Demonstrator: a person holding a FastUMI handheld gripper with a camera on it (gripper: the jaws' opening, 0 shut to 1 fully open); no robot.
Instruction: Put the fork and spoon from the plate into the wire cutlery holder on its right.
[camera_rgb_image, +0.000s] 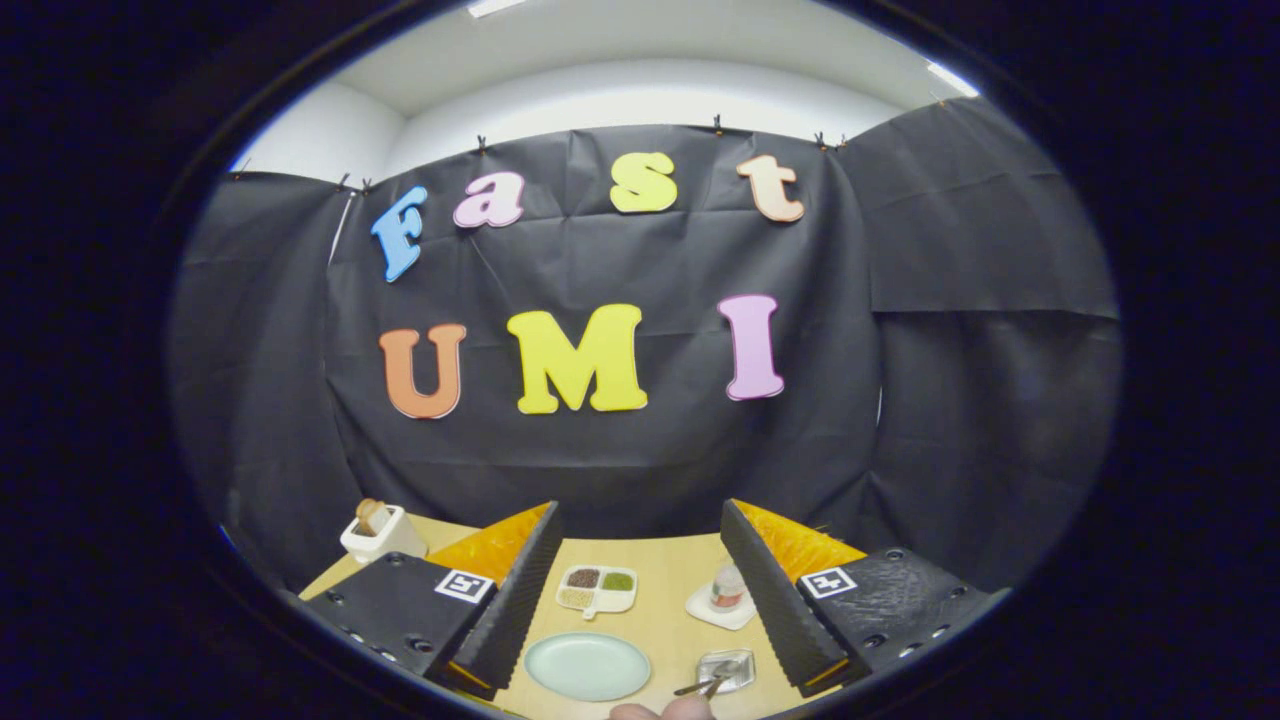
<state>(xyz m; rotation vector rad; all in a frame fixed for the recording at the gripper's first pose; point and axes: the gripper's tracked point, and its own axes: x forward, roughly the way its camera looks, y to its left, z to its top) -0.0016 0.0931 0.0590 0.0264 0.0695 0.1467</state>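
Your tongs (640, 590) stand wide apart above the desk (665, 620), gripping nothing. Between the fingers you see one pale green plate (588, 666), and it looks bare. Just right of it sits the wire cutlery holder (728, 668), small and hard to make out; two utensil handles (698, 686) poke out of it toward you, though you cannot tell which is the fork and which the spoon. A fingertip (660, 711) shows nearest you, mostly cut off. Beyond the plate lies one divided tray (597, 590) with three fillings, and to its right one small jar (727, 588) on a white coaster (705, 606), partly hidden by the right finger. One toaster (380, 532) stands beyond the left finger.
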